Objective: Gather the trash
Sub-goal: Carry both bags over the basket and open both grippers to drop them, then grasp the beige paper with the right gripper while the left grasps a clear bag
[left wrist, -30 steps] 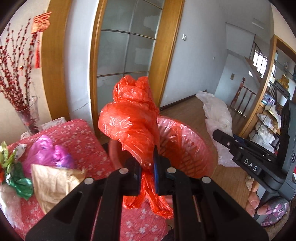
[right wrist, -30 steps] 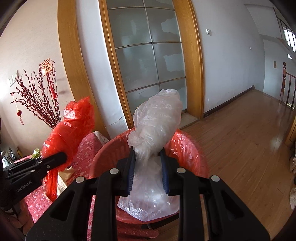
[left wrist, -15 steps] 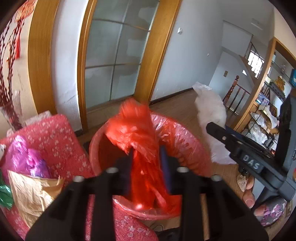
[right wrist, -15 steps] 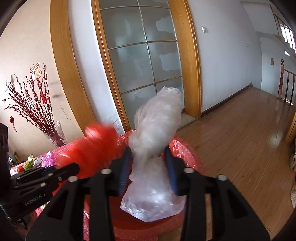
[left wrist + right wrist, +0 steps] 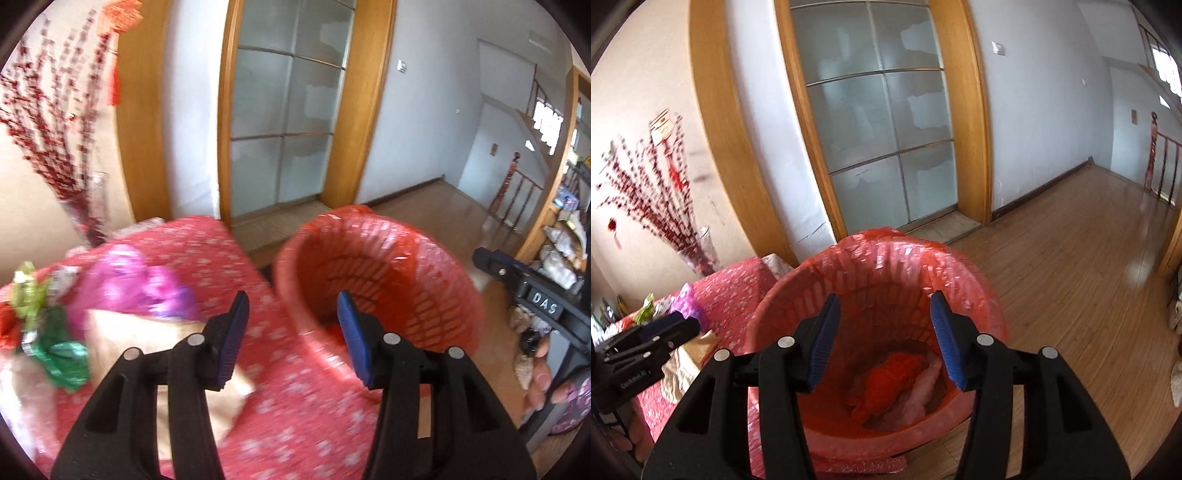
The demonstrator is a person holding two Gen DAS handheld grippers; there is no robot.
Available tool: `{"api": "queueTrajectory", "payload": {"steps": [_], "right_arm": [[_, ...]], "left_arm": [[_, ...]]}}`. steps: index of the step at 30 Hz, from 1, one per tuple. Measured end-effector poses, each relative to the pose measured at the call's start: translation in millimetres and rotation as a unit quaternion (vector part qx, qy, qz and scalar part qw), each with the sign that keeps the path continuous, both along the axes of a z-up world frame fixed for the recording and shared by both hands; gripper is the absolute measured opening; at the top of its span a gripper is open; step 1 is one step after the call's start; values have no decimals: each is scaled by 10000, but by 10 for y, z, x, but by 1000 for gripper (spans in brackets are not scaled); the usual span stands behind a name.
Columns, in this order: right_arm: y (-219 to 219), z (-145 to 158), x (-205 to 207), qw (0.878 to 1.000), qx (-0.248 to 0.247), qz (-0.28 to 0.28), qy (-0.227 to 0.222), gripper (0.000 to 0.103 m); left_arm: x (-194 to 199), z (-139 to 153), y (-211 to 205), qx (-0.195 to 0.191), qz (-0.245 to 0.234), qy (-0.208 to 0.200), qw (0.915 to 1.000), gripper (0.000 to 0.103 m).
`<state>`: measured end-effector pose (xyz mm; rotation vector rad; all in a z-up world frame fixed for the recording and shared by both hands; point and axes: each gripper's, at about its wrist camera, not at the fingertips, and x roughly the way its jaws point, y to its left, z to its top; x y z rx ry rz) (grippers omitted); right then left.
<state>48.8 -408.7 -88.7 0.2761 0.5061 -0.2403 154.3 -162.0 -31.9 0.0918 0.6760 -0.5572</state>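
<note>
- The wooden floor [image 5: 1071,280] fills the right of the right wrist view; the left wrist view shows only a strip of it.
- The table with the red flowery cloth [image 5: 295,417] is big and close in the left view. In the right view only a corner shows.
- The red bin [image 5: 886,266] stands just beside the table. Only the right view looks down to its bottom.
- A red bag [image 5: 890,376] and a clear bag [image 5: 923,387] lie in there, touching.
- A purple bag [image 5: 133,288], brown paper [image 5: 122,343] and green wrapper [image 5: 62,354] lie on the table, blurred.
- The left gripper [image 5: 291,325] has just been opening; its jaws are apart with nothing between.
- The right gripper [image 5: 884,330] too: jaws apart, empty, over the bin.
</note>
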Motion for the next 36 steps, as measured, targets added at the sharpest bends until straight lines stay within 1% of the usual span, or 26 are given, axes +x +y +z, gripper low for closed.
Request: {"api": "queueTrajectory", "payload": {"steps": [4,7,9,12,16,20,24,26,30,32,33,34,35,36], "right_arm": [[332,48,24,9992,-169,350,6,52],[627,43,99,9972,-229,715,37,52],[848,29,167,9948,-252,984,84,52],[1196,-22,294,9901,-224,1377,176,52],[1738,-147,474,9810,-267,1890,352,56],[2148,-260,619,9747,-321,2148,529,57],[2426,-344,747,9708,-422,2263,670,60],[2505,-407,817,9692,-515,2251,859,60],[2538,-592,981,9647,-592,2151,1398,61],[2541,-630,977,9643,-679,2146,1392,60],[2545,-634,962,9636,-737,2165,1382,57],[2538,-634,945,9635,-741,2181,1361,51],[2529,-634,927,9638,-750,2180,1338,48],[2512,-631,906,9641,-750,2183,1311,40]], "left_arm": [[-65,36,442,66,404,-199,9990,52],[-116,73,859,27,815,-260,9963,53],[-142,103,1104,46,1058,-344,9938,56],[-197,146,1546,185,1576,-513,9860,57],[-225,210,2072,247,2157,-562,9745,57],[-265,228,2517,214,2619,-540,9633,57],[-278,221,2770,210,2825,-504,9577,59],[-269,201,2840,194,2856,-457,9570,59],[-249,143,2928,111,2875,-367,9570,59],[-266,85,2962,71,2890,-326,9568,59],[-256,70,2981,52,2900,-304,9565,59],[-253,54,2998,38,2912,-283,9562,59],[-247,44,3008,26,2920,-264,9560,59],[-246,34,3007,17,2926,-250,9559,59]]}}
